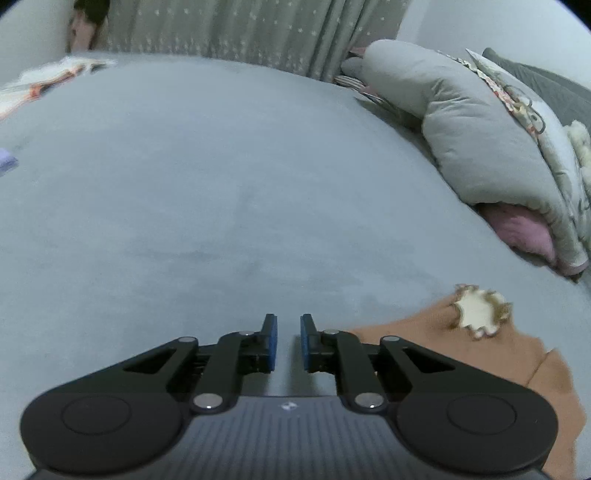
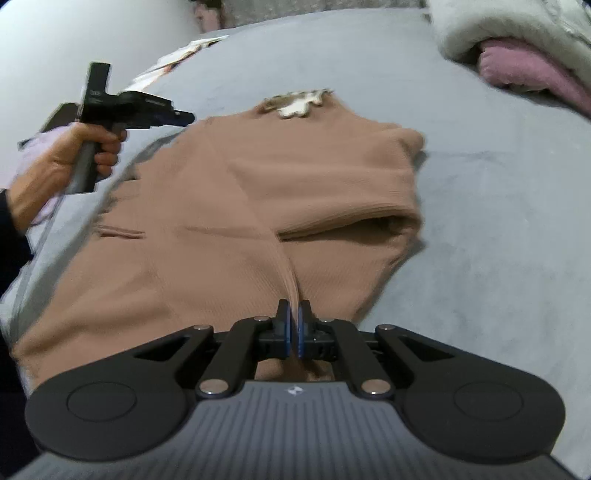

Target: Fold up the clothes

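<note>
A brown ribbed top (image 2: 229, 206) with a cream lace collar (image 2: 297, 101) lies spread on the grey bed (image 2: 480, 221), one sleeve folded across its front. My right gripper (image 2: 294, 325) is shut on a pinched fold near the top's hem. My left gripper (image 1: 288, 341) is open and empty over bare sheet, with the top's collar end (image 1: 436, 343) to its right. The left gripper also shows in the right wrist view (image 2: 181, 117), held in a hand beside the top's left shoulder.
A rolled grey quilt (image 1: 480, 147) with a pink blanket (image 1: 524, 232) inside lies along the right side of the bed. A patterned curtain (image 1: 240, 33) hangs behind. Pale clothes (image 1: 48, 77) lie at the far left corner.
</note>
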The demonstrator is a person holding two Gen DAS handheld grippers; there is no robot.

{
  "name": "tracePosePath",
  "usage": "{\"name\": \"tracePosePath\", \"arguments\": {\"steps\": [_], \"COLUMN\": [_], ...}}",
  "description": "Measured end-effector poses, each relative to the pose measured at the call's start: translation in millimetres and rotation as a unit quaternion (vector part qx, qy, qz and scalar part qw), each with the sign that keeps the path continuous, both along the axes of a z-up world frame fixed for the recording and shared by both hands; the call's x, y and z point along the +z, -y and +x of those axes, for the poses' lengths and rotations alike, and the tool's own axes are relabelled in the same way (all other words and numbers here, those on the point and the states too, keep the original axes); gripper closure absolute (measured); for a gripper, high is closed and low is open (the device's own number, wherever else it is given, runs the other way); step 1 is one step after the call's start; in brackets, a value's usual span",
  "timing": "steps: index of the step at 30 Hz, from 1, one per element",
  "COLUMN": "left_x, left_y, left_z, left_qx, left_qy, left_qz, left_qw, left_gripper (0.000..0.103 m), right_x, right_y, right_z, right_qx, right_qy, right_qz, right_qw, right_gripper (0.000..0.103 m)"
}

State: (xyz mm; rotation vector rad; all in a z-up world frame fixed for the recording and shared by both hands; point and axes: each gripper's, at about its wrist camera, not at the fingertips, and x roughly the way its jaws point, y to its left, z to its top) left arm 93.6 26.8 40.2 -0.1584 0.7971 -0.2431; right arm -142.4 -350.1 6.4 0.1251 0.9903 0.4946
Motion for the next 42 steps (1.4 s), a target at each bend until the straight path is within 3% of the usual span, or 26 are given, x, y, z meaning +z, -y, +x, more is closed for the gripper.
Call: {"name": "tracePosePath", "arguments": {"steps": [4,6,10,15,20,22,23,28,32,34,42], "left_x": [12,16,9,0,19,22,24,12,8,8,-1], "left_y": [-4,12,25,35,27,28,29,36,35,28,32], "left_z": [-22,-42,-64,-88,-106,-111,-114,-122,-124,-125,-126], "left_qx": [-0.037,-0.079,-0.107,-0.128,-0.156,-0.177,-0.188,-0.218,-0.214,-0.21,-0.248], "left_qy": [0.011,0.024,0.007,0.016,0.036,0.04,0.042,0.026,0.025,0.028,0.068], "left_qz": [0.011,0.063,0.074,0.129,0.102,0.099,0.098,0.111,0.134,0.148,0.207], "left_qw": [0.9992,0.9946,0.9915,0.9833,0.9819,0.9784,0.9763,0.9694,0.9673,0.9662,0.9439], "left_gripper": [0.091,0.089,0.086,0.087,0.085,0.081,0.075,0.07,0.055,0.054,0.051], "right_x": [-2,-3,1,2,8,7,7,12,13,14,13], "right_y": [-4,0,-4,-5,-3,-4,-4,-7,-9,-11,-17], "right_z": [3,7,11,11,10,11,11,9,10,10,12], "right_qx": [-0.017,-0.036,-0.049,-0.051,-0.054,-0.056,-0.057,-0.055,-0.052,-0.051,-0.049], "right_qy": [0.013,0.019,0.032,0.035,0.038,0.036,0.036,0.043,0.046,0.047,0.051], "right_qz": [-0.043,-0.047,-0.059,-0.059,-0.042,-0.046,-0.046,-0.045,-0.043,-0.042,-0.038], "right_qw": [0.999,0.998,0.997,0.996,0.997,0.997,0.997,0.997,0.997,0.997,0.997], "right_gripper": [0.09,0.089,0.087,0.087,0.085,0.081,0.08,0.075,0.071,0.069,0.066]}}
